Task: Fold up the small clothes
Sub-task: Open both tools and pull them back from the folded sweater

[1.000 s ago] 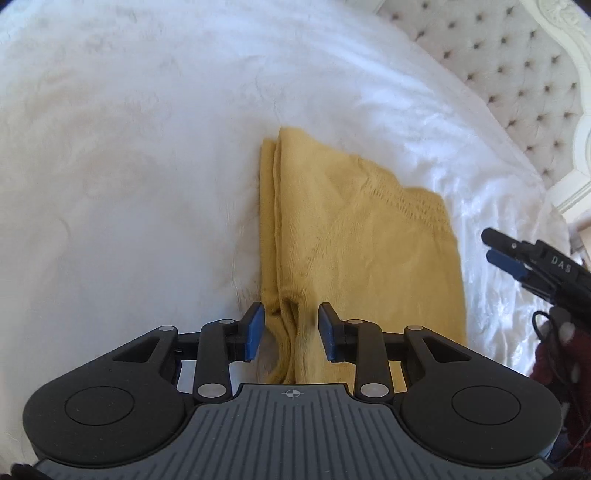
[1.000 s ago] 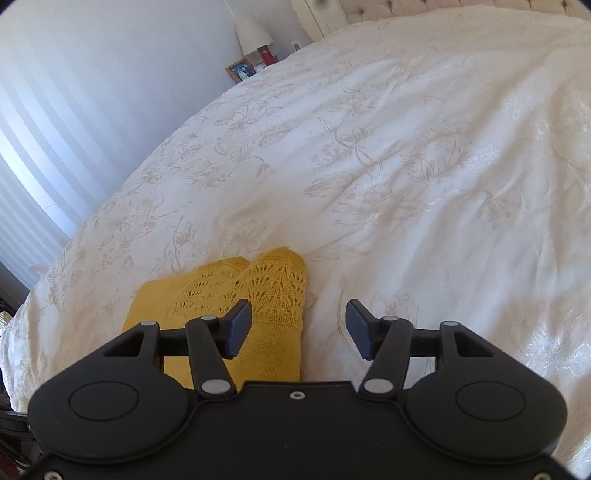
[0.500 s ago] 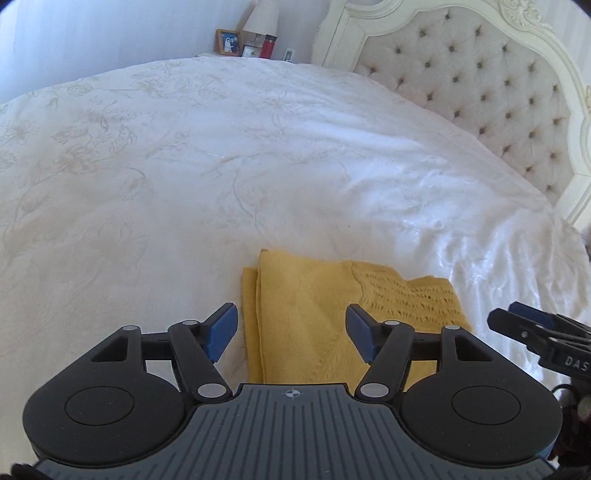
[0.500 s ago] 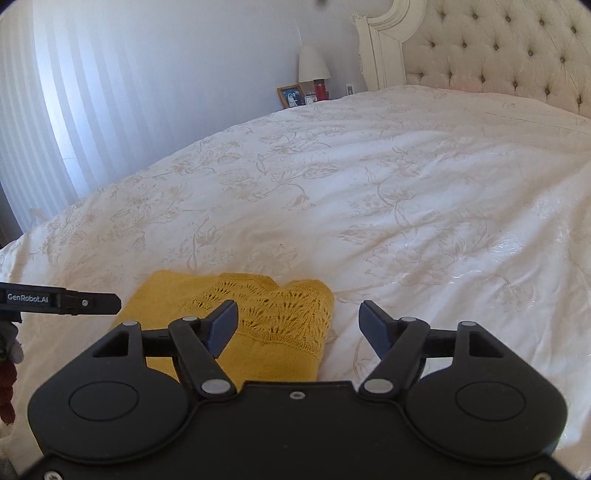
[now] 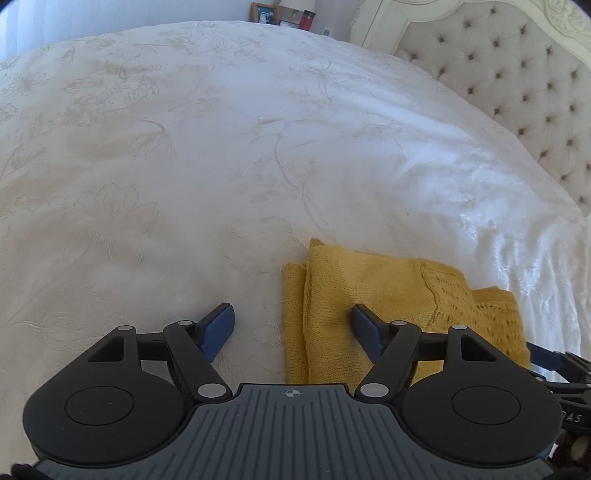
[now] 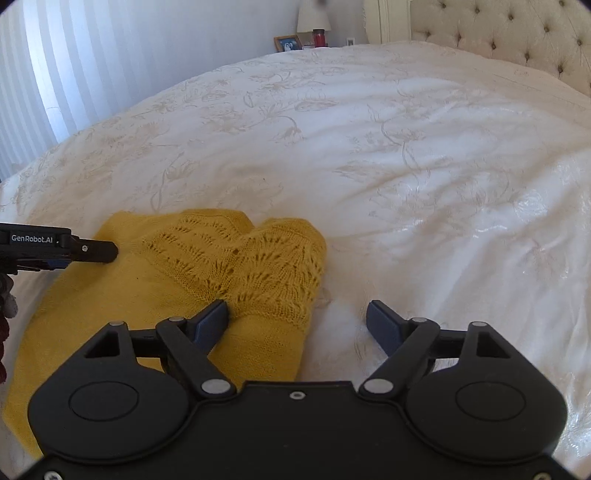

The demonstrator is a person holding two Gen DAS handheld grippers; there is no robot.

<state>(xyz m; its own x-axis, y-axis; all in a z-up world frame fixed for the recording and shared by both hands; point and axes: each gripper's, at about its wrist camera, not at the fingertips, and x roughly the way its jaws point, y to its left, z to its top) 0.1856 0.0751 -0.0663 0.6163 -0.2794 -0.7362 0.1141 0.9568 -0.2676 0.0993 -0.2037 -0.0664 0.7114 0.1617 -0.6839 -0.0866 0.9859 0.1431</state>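
A folded yellow knit garment [image 5: 373, 295] lies flat on the white bedspread [image 5: 221, 147]; it also shows in the right wrist view [image 6: 207, 266] with its lacy hem uppermost. My left gripper [image 5: 291, 330] is open and empty, held above the garment's left folded edge. My right gripper [image 6: 297, 321] is open and empty, above the garment's right hem edge. The left gripper's finger [image 6: 92, 251] shows at the left of the right wrist view, over the garment. Part of the right gripper [image 5: 554, 363] shows at the right edge of the left wrist view.
The bedspread [image 6: 406, 166] stretches wide beyond the garment. A tufted headboard [image 5: 517, 85] stands at the right. A nightstand holds a lamp [image 6: 313, 16], a red candle [image 6: 318, 37] and a picture frame [image 6: 288, 43]. A curtained wall [image 6: 74, 66] is at the left.
My left gripper opened off the garment's folded edge and both grippers lifted and drew back. The garment now lies free on the bed.
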